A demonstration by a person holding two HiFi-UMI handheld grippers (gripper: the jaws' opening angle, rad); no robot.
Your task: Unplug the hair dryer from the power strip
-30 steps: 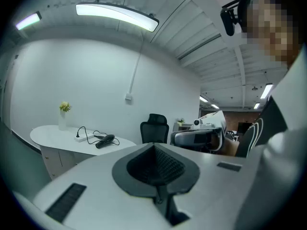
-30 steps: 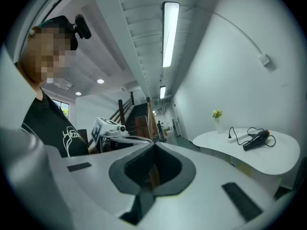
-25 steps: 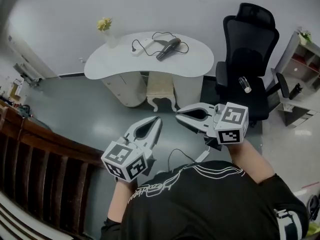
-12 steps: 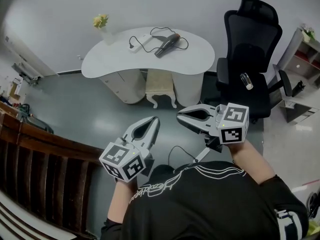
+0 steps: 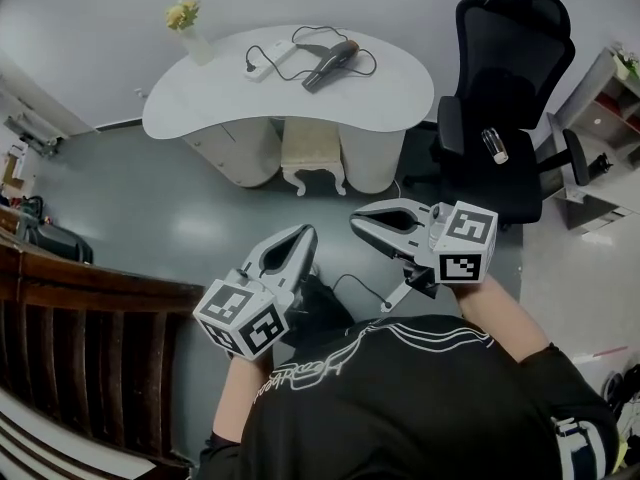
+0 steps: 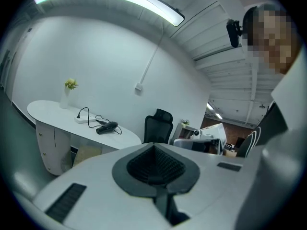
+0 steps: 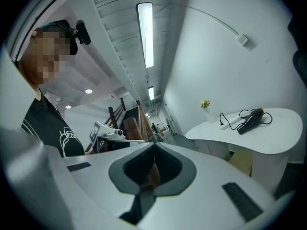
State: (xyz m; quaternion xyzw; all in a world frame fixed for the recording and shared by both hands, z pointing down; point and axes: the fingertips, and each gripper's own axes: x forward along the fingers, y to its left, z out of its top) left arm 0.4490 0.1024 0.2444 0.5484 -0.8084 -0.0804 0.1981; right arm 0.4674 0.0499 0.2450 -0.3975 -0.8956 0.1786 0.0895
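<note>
A dark hair dryer [image 5: 331, 64] lies on a white curved table [image 5: 210, 108] across the room, its black cord running to a white power strip [image 5: 272, 58]. The dryer [image 6: 107, 127] and strip [image 6: 84, 120] also show in the left gripper view, and the dryer [image 7: 250, 120] and strip [image 7: 225, 125] show in the right gripper view. My left gripper [image 5: 309, 233] and right gripper [image 5: 355, 222] are held near my body, far from the table. Both have their jaws together with nothing between them.
A black office chair [image 5: 505, 98] stands right of the table, with a small bottle [image 5: 494, 146] on its seat. A cream stool [image 5: 312, 156] sits under the table and a vase of yellow flowers [image 5: 187, 30] on its left end. A wooden railing [image 5: 90, 318] runs at left.
The table with the dryer has slid up and left in the head view and looks a little larger. Both grippers have sunk slightly and stay shut.
</note>
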